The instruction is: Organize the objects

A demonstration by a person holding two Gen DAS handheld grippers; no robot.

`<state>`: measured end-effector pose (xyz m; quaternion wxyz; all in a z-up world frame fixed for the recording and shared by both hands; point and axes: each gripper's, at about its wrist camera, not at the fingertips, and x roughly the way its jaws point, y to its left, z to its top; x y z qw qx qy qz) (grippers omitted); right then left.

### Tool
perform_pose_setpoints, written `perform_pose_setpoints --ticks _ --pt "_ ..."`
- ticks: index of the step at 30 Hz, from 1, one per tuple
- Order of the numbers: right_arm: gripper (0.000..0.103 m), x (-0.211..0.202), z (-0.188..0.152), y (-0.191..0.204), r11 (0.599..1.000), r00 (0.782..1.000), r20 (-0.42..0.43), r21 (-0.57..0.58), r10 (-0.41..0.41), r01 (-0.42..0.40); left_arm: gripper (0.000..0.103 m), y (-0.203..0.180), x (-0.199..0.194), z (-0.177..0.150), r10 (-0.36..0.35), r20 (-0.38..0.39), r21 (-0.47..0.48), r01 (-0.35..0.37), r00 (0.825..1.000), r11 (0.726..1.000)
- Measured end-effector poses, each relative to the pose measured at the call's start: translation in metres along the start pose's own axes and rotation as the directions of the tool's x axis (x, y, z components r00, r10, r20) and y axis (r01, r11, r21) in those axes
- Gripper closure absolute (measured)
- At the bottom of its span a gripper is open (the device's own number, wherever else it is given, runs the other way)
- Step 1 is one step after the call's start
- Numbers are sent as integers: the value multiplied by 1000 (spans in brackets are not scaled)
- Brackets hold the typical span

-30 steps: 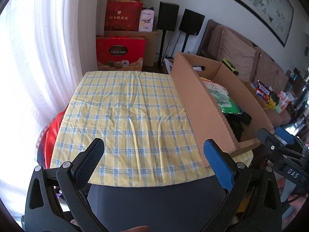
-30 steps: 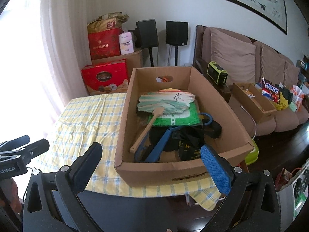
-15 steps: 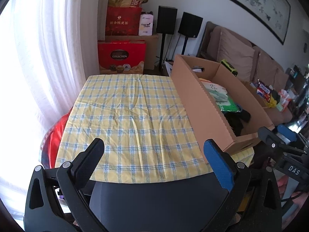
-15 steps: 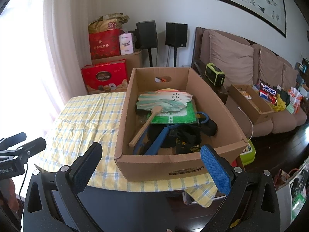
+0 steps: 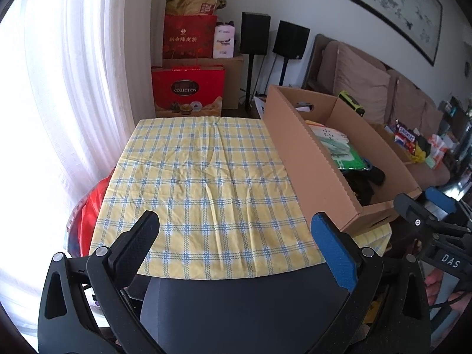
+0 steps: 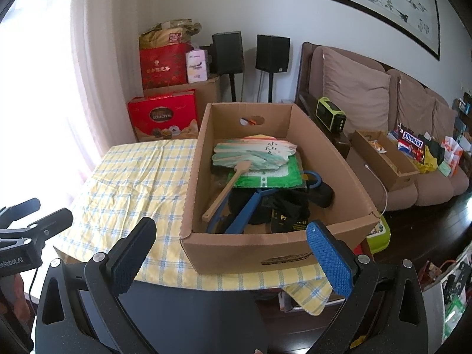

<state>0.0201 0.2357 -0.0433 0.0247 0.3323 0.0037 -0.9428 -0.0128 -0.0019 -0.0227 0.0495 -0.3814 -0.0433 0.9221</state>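
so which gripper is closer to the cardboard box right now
Right. The right gripper hangs just in front of the cardboard box, facing its near wall. The left gripper hangs over the bare checked tablecloth, with the box off to its right side.

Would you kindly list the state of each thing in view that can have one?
left gripper: open, holding nothing.
right gripper: open, holding nothing.
cardboard box: open-topped, partly filled, standing on the tablecloth.
hand fan: lying on top of the box's contents.
tablecloth: spread out, creased.
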Motion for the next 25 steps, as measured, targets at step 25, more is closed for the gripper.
perform_pose_setpoints --ticks 25 --pt "0 2 -2 1 1000 1000 -6 -5 2 -2 0 -5 -3 -2 6 12 22 -6 1000 1000"
